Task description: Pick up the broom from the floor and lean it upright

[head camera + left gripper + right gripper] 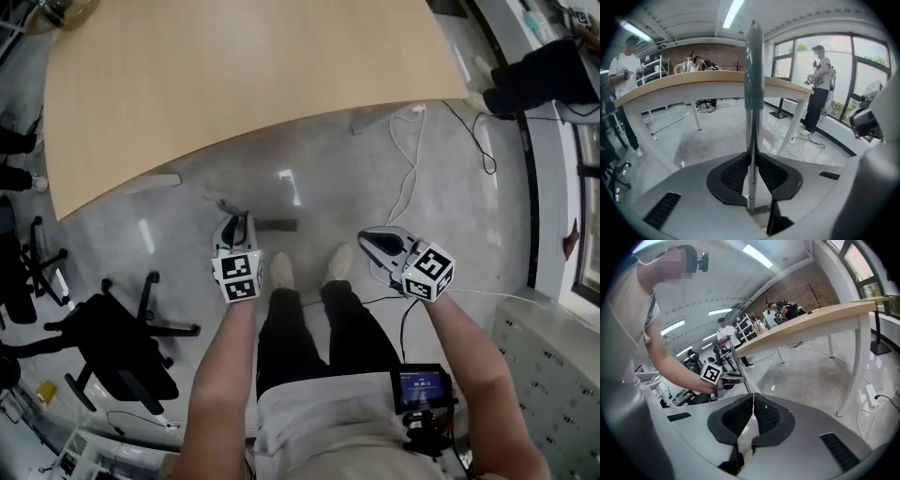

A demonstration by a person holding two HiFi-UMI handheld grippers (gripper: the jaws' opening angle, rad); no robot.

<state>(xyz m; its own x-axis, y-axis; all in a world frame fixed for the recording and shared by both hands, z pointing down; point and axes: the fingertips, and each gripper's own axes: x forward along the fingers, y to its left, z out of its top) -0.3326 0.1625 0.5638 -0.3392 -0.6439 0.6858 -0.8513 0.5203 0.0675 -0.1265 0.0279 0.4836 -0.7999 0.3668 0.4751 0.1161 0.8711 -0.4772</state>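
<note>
left tool [752, 161] clamps the broom handle [753, 84], its long axis running out along the jaws toward the worktop [693, 86]; right tool [753, 399], pinched together and empty, hangs to its right.

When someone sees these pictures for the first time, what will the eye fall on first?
First comes the broom handle, which stands straight up the middle of the left gripper view, clamped in the left gripper. Next is the large curved wooden table, which fills the top of the head view. The right gripper, at the head view's right, has its jaws together with nothing between them.
</note>
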